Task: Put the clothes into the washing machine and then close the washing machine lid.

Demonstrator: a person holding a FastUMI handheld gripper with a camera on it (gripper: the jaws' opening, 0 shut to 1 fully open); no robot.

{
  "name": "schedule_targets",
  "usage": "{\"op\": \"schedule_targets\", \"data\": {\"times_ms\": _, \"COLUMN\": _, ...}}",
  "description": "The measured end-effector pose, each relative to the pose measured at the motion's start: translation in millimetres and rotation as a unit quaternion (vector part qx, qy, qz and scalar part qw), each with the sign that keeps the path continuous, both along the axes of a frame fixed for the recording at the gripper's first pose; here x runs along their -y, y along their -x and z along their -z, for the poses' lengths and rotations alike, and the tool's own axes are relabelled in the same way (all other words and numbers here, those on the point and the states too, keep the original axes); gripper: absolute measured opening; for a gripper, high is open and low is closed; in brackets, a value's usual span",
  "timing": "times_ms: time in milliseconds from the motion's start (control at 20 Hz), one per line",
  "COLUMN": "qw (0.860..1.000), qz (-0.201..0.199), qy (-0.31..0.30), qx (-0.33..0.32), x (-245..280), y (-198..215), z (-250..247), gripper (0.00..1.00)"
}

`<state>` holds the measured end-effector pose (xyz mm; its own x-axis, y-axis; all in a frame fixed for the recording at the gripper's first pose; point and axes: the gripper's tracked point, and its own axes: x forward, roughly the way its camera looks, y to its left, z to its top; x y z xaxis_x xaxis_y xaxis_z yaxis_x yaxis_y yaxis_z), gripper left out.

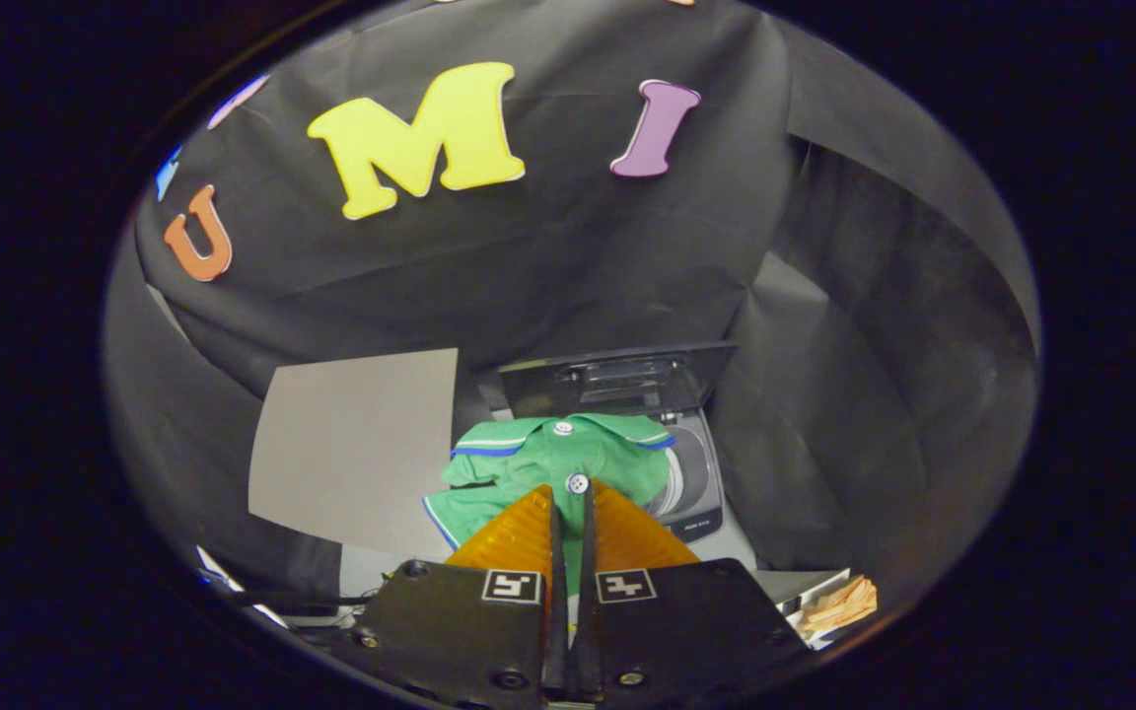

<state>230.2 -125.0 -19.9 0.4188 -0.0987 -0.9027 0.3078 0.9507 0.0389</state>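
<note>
A green shirt (548, 459) with white buttons and blue-and-white trim hangs from my gripper (569, 493), which is shut on its button placket. The cloth spreads just ahead of the fingertips and covers the left part of the washing machine (701, 483) beyond them. The machine's dark lid (627, 380) stands raised behind the shirt. Part of the round drum opening shows to the right of the shirt.
A grey board (361, 444) leans to the left of the machine. Black cloth walls close in behind and on both sides. A small stack of orange and white items (839, 603) lies low to the right of the gripper.
</note>
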Motion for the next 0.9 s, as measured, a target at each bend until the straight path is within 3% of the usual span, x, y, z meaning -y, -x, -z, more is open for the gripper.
{"op": "schedule_targets", "data": {"times_ms": 350, "qw": 0.999, "qz": -0.039, "qy": -0.033, "qx": 0.005, "x": 48, "y": -22, "z": 24, "gripper": 0.07}}
{"op": "schedule_targets", "data": {"times_ms": 550, "qw": 0.996, "qz": -0.045, "qy": -0.073, "qx": -0.01, "x": 59, "y": -27, "z": 64, "gripper": 0.07}}
{"op": "schedule_targets", "data": {"times_ms": 900, "qw": 0.995, "qz": -0.074, "qy": -0.073, "qx": 0.008, "x": 71, "y": -45, "z": 116, "gripper": 0.07}}
